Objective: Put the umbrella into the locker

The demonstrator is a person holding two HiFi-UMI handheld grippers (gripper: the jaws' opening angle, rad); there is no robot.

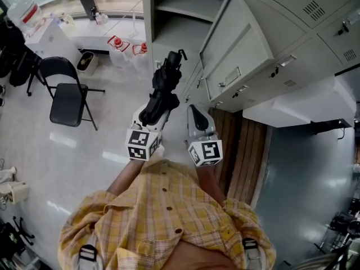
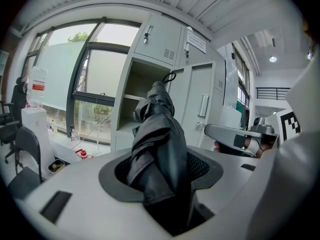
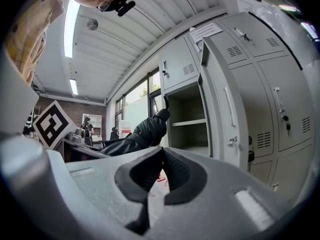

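Observation:
A folded black umbrella (image 1: 163,91) sticks forward out of my left gripper (image 1: 153,114), whose jaws are shut on its bunched fabric (image 2: 160,144). The strap end points at the open locker compartment (image 1: 180,10), which has a shelf inside (image 2: 132,98) and its door (image 1: 236,44) swung out to the right. The umbrella tip is still outside the opening. My right gripper (image 1: 196,117) is just right of the left one. Its pads (image 3: 172,171) meet at the tip with nothing between them. The umbrella (image 3: 142,134) shows to its left, in front of the open locker (image 3: 185,119).
A black folding chair (image 1: 67,94) stands on the floor to the left. Behind it are a white table (image 1: 50,35), a small bin (image 1: 85,62) and red-capped jugs (image 1: 118,44). Closed locker doors (image 1: 292,16) fill the right, with a slatted wooden panel (image 1: 242,145) below them.

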